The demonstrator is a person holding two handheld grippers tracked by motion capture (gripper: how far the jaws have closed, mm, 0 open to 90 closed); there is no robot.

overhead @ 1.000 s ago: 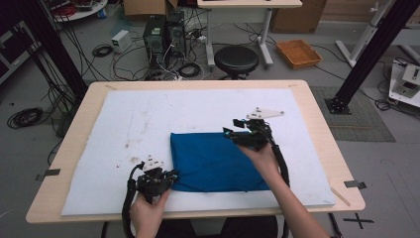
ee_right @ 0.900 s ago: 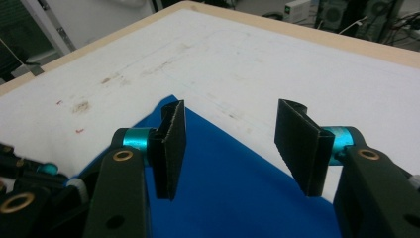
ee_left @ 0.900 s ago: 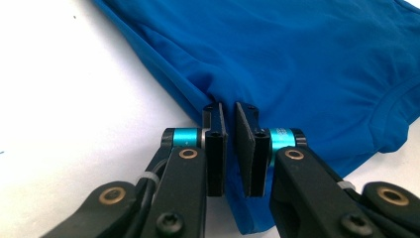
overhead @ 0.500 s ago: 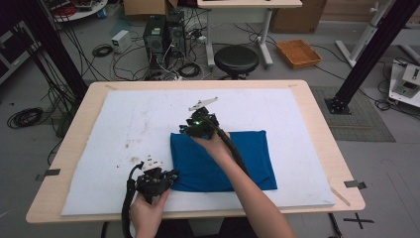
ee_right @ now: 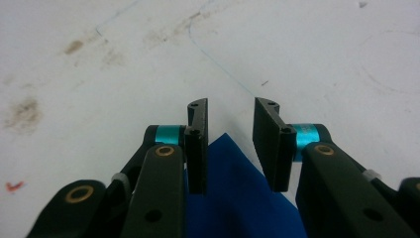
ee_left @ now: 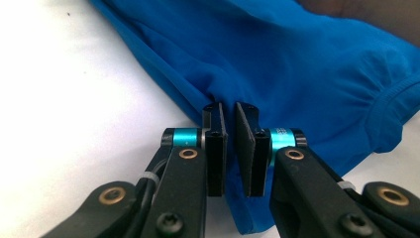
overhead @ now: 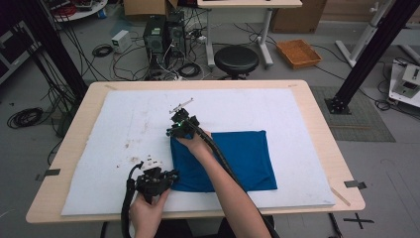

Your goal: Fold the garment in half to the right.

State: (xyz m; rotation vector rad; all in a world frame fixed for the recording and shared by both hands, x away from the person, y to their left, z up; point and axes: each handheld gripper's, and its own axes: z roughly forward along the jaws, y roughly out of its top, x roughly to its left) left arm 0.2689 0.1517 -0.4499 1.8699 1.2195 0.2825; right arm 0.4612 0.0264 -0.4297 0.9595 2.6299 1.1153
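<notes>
On the white mat (overhead: 124, 124) covering the tabletop (overhead: 317, 114), the blue cloth (overhead: 242, 153) lies folded. The left gripper view shows the left gripper (ee_left: 230, 144) clenched on the cloth's edge. In the right gripper view, the right gripper (ee_right: 230, 131) has been closing, jaws apart over a cloth corner (ee_right: 233, 163); the forearm (overhead: 223, 183) crosses the cloth.

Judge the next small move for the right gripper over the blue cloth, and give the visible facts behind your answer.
Probably close the right gripper on the far left corner of the blue cloth. Its jaws have just been closing and now straddle that corner, with a gap still visible on each side, so the pads do not press yet. The left gripper already pinches the cloth's near left corner, so both corners on that side would then be held.
</notes>
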